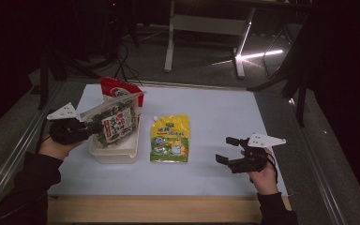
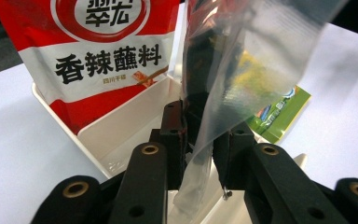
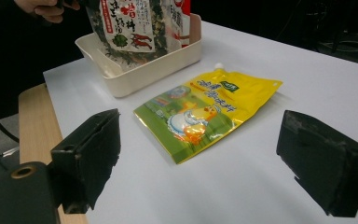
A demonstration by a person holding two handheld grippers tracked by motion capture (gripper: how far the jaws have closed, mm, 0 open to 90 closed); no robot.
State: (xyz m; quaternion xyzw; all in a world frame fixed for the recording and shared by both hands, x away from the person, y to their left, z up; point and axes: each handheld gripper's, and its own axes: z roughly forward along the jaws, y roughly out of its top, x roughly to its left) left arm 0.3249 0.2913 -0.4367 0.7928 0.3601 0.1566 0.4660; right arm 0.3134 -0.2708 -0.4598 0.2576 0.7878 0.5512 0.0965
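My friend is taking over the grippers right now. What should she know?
Left gripper: shut on the clear edge of the dark snack bag, holding it over the white bin.
Right gripper: open, holding nothing, hovering over the white table.
Red bag: standing in the bin.
Yellow pouch: lying flat on the table beside the bin.
Done: red bag is in.
Left: probably let go of the snack bag into the bin, then put in the yellow pouch.
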